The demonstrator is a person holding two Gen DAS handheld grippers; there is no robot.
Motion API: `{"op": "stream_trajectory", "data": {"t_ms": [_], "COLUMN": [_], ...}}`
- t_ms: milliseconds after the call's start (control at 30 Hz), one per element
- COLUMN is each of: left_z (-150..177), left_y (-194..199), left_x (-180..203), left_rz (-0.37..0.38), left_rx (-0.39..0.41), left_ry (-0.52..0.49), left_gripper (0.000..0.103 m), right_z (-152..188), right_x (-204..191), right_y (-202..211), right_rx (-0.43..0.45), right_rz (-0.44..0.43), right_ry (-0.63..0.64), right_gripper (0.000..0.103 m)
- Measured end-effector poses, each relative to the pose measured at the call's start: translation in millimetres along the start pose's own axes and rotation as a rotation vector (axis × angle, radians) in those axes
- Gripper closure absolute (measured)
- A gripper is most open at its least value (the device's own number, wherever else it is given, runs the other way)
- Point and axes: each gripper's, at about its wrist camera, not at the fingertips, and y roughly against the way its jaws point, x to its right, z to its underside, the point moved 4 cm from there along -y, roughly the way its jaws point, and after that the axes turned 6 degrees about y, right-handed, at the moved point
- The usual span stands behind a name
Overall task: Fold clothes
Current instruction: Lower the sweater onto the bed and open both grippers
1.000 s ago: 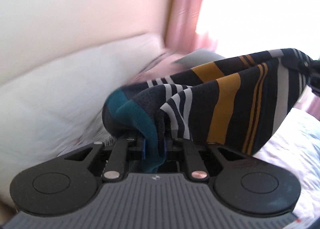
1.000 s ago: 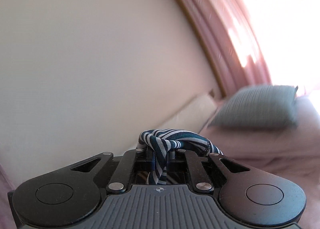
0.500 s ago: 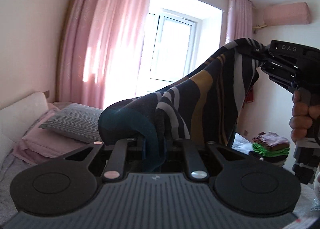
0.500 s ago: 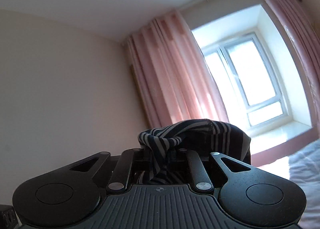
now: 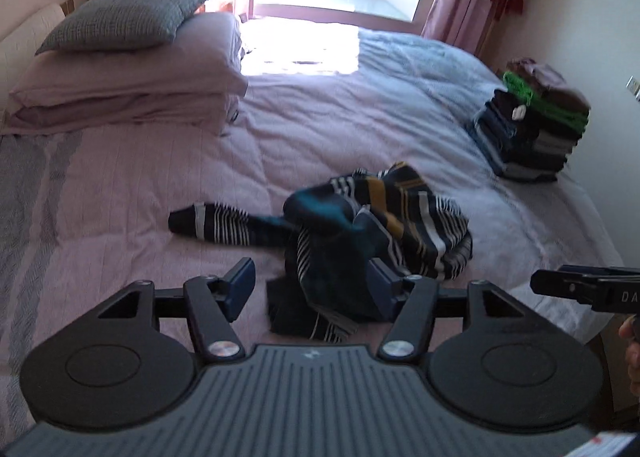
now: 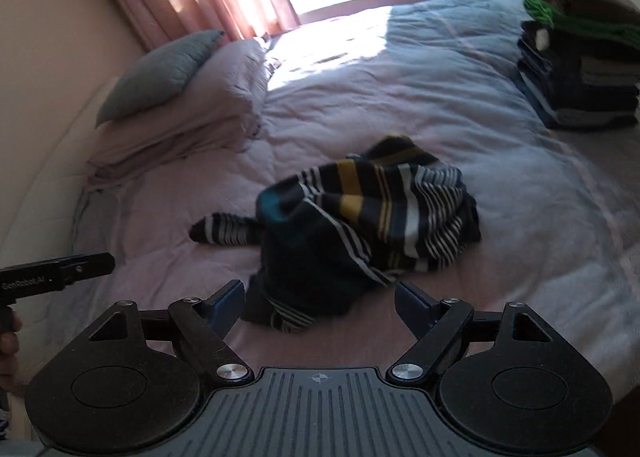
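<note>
Striped garment lay unfolded on the bed; both grippers stood open and empty.

At the left, a grey cushion (image 5: pixel 120 17) sat on stacked pink pillows (image 5: pixel 128 93), apart from the work. The left gripper (image 5: pixel 310 289) had its jaws spread wide, holding nothing, though loose cloth draped just in front of its right finger. In the middle, the striped sweater (image 6: pixel 360 217) lay crumpled in a heap on the pink bedspread (image 6: pixel 400 97), one sleeve trailing out to the left; no fold was visible in it. The right gripper (image 6: pixel 320 305) hovered near the heap's front edge, jaws likewise apart and empty. At the far right, a stack of folded clothes (image 5: pixel 536 125) stood by the wall, judged finished work. This garment remained wholly to be done: spreading flat, then folding.
</note>
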Motion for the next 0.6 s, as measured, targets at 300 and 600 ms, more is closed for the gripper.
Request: {"op": "stream_trajectory", "data": {"t_ms": [300,600], "left_z": [4.7,10.3], "left_y": [18.8,34.4], "left_x": [-1.3,-28.6], "left_rz": [0.004,0.035], "left_rx": [-0.053,-0.05], "left_ry": [-0.108,-0.169], "left_gripper": [0.036,0.028], "right_z": [0.8,28.1], "right_x": [-35.1,-72.4], "right_y": [-6.9,-15.9], "right_rx": [0.035,0.022], "right_rz": [0.078,0.123], "right_ry": [0.027,-0.007], "right_gripper": [0.023,0.023]}}
